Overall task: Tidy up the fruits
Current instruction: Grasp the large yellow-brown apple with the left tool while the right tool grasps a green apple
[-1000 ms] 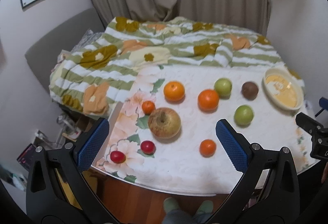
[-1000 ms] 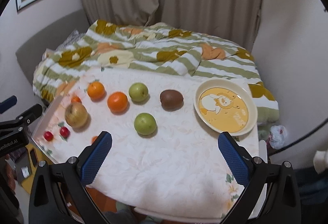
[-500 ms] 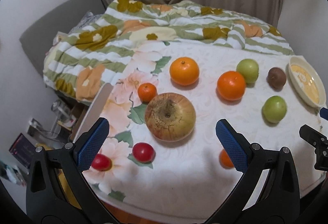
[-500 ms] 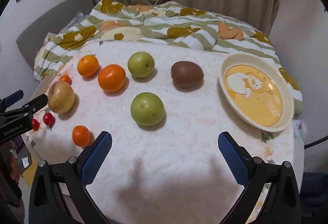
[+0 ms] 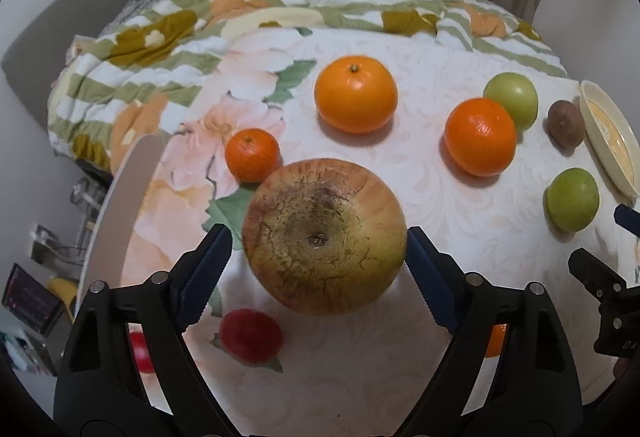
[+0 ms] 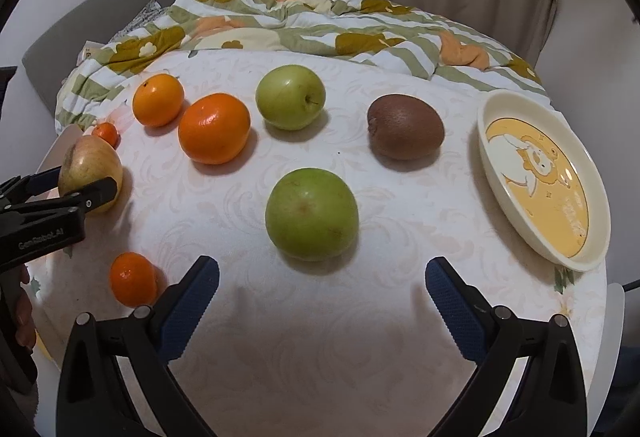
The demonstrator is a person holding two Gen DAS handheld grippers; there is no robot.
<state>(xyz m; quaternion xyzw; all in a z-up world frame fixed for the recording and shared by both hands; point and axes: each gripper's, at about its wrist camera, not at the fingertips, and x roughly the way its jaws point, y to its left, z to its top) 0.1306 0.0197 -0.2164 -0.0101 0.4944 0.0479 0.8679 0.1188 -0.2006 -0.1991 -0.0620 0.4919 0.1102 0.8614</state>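
Between the closing left hand-held gripper [image 5: 318,245] jaws sits the big apple [image 5: 324,235].

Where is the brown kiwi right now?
In the right wrist view the kiwi lies on the far right part of the table, between the far green apple and the plate.

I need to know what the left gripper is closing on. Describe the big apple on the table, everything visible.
The big apple is yellowish with reddish streaks and brown, cracked russeting around its stem pit, which faces up. It sits on the white patterned tablecloth, beside a small orange that looks to be just touching it. The left gripper has its jaws either side of the apple; they have just been closing. The right jaw is at the skin, while a gap shows at the left.
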